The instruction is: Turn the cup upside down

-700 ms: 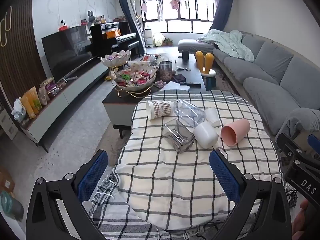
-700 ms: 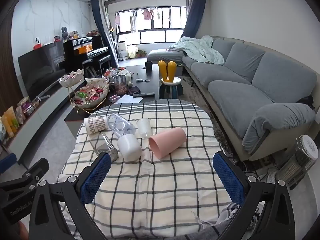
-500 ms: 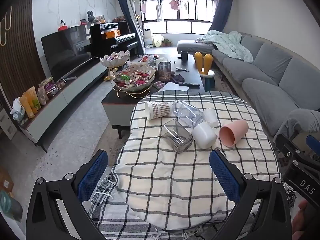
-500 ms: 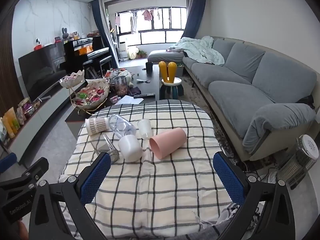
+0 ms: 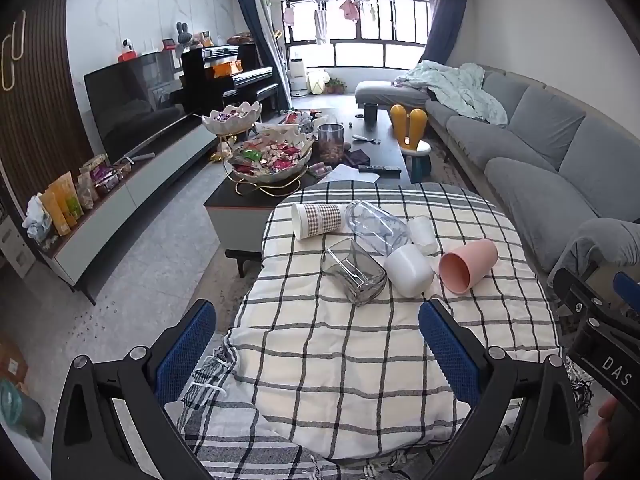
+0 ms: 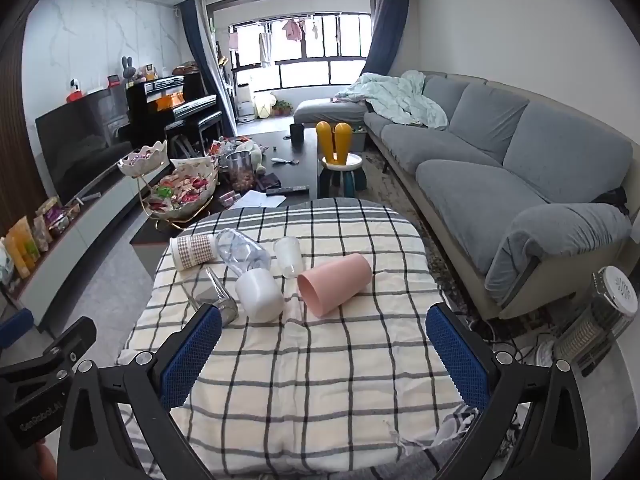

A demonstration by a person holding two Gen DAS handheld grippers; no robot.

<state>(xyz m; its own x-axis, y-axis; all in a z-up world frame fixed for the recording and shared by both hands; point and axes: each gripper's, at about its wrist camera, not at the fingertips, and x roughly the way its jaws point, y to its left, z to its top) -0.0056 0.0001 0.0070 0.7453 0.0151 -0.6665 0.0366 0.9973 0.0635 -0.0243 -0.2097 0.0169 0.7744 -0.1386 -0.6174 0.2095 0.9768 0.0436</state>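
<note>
Several cups lie on their sides on a checked tablecloth: a pink cup, a white cup, a square clear glass, a checked paper cup, a clear bottle-like cup and a small frosted cup. My left gripper is open and empty, near the table's front edge. My right gripper is open and empty, short of the pink cup.
A dark coffee table with snack bowls stands behind the table. A grey sofa runs along the right. A TV unit is on the left. A heater stands at the right.
Both views have pulled back and risen slightly; the cups sit a little farther from the fingers. Nothing on the table has moved.
</note>
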